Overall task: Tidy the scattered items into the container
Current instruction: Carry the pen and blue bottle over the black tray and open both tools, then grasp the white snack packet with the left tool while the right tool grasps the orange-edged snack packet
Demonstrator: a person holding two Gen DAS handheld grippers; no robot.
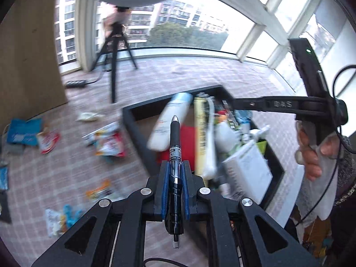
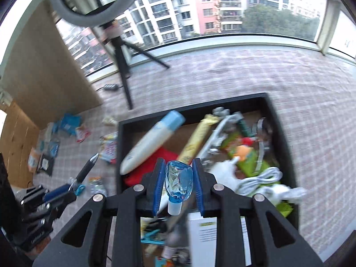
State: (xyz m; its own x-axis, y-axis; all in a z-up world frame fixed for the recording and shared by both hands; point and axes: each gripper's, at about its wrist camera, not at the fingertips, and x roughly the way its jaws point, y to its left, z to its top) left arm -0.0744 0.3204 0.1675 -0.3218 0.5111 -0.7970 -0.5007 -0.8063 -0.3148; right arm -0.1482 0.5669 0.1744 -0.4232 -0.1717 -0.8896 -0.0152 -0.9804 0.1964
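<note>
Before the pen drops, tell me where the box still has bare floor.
Free: the brown bottom of the box in its far-left corner, bordered by the far wall, left wall and white tube. Crowded: right half and near side, packed with packets, the white cable and cartons. The left hand-held gripper holds the pen.

Black pen (image 1: 175, 153) between blue pads (image 1: 165, 187); clear blue bottle (image 2: 179, 181) with a white cap — black-walled container (image 2: 284, 133), red cloth (image 2: 153, 166) inside, pink-and-white checked carpet (image 2: 244, 75).

Both wrist cameras look forward and down, close above the floor; both views share the black container (image 1: 131, 120) (image 2: 278, 120).
</note>
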